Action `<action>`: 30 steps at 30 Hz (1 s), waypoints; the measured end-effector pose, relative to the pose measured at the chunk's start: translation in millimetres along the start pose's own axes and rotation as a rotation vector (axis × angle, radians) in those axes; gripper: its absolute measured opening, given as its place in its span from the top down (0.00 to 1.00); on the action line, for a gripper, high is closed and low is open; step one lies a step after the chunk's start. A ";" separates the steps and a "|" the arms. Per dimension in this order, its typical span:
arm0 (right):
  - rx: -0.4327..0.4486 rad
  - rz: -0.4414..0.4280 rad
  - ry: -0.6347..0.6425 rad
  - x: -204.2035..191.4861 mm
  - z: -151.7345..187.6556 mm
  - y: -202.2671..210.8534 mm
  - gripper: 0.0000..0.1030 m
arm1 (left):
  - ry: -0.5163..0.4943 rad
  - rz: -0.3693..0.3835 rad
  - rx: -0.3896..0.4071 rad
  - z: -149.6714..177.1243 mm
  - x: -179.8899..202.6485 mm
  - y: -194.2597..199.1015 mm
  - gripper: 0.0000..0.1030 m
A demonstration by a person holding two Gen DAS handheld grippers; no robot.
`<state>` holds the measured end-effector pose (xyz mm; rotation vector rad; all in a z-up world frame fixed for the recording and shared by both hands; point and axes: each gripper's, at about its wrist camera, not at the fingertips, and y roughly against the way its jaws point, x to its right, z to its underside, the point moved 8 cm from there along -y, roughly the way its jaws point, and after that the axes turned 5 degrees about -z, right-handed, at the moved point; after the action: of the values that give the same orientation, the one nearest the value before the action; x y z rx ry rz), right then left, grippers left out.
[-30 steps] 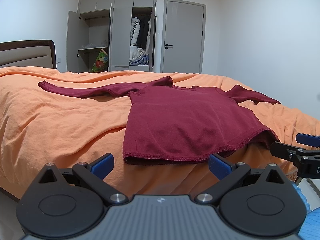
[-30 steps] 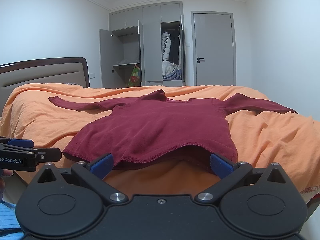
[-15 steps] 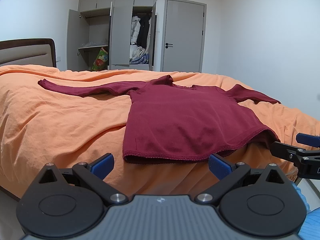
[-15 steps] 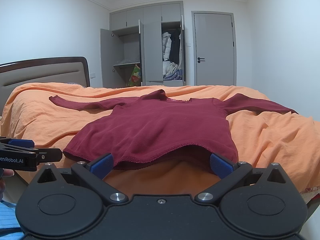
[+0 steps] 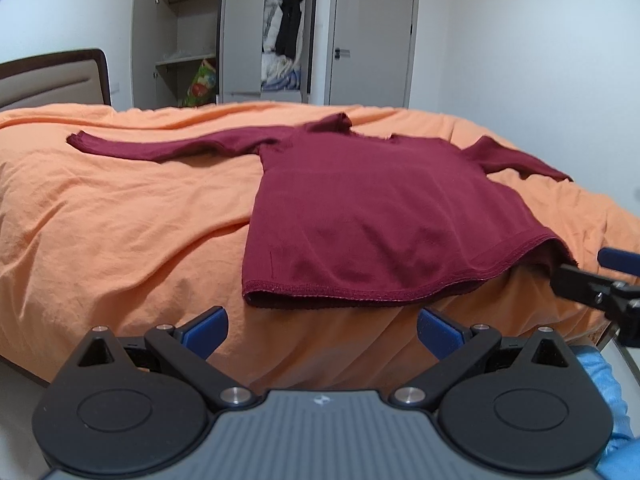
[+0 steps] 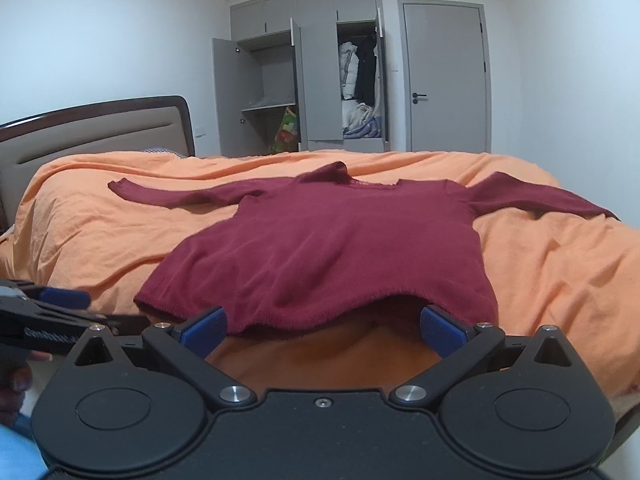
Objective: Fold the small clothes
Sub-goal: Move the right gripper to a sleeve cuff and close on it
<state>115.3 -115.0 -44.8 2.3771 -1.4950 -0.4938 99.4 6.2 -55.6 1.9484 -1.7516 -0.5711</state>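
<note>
White walls, a grey wardrobe [image 6: 304, 76] with open doors and a closed door [image 6: 446, 76] stood behind the bed. Its orange cover [image 5: 120, 216] carried the maroon long-sleeved top [image 5: 360, 216], spread flat with sleeves out and its hem at the cover's near edge. Short of that hem, the left gripper [image 5: 322, 330] and right gripper [image 6: 322, 326] hovered, both spread wide and holding nothing.

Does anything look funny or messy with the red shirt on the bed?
A little. The red shirt lies flat on the orange bedspread, sleeves spread, but its collar is bunched up and its bottom hem lifts off the bed near the right corner. Behind, the wardrobe doors stand open.
</note>
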 end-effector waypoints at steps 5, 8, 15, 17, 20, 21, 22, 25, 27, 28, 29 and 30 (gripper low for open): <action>0.018 -0.006 -0.008 7.6 -23.2 -19.8 0.00 | 0.005 -0.031 -0.002 -22.4 -5.0 -17.8 0.00; 0.035 -0.001 -0.024 14.8 -39.7 -31.5 0.00 | 0.013 -0.065 0.002 -39.5 -11.2 -29.2 0.00; 0.042 0.029 -0.053 40.5 -79.7 -63.6 0.00 | -0.020 -0.160 -0.008 -100.5 -29.2 -61.5 0.00; 0.044 0.045 -0.062 51.7 -93.6 -72.3 0.00 | -0.037 -0.182 0.004 -123.2 -33.4 -69.6 0.00; 0.045 0.089 -0.073 72.3 -113.9 -84.6 0.00 | -0.062 -0.215 0.032 -156.9 -36.4 -81.4 0.00; 0.039 0.109 -0.076 79.6 -119.9 -88.5 0.00 | -0.069 -0.222 0.040 -167.9 -36.8 -86.1 0.00; 0.035 0.130 -0.080 87.4 -126.0 -92.5 0.00 | -0.071 -0.227 0.043 -178.5 -37.2 -91.4 0.00; 0.019 0.156 -0.081 109.1 -140.0 -103.8 0.00 | -0.077 -0.210 0.056 -207.0 -31.1 -107.9 0.00; 0.009 0.180 -0.071 122.6 -146.2 -111.9 0.00 | -0.075 -0.186 0.066 -222.3 -24.8 -120.6 0.00; 0.006 0.195 -0.067 129.3 -148.8 -116.1 0.00 | -0.072 -0.181 0.065 -228.4 -21.6 -127.3 0.00; 0.005 0.207 -0.067 136.5 -151.1 -120.2 0.00 | -0.072 -0.177 0.060 -233.9 -17.3 -134.8 0.00; 0.004 0.215 -0.068 143.8 -153.1 -124.2 0.00 | -0.074 -0.173 0.055 -238.5 -11.9 -141.2 0.00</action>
<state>339.7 -183.7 22.1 2.1872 -1.7576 -0.5246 351.0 44.4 54.8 2.1567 -1.6687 -0.6689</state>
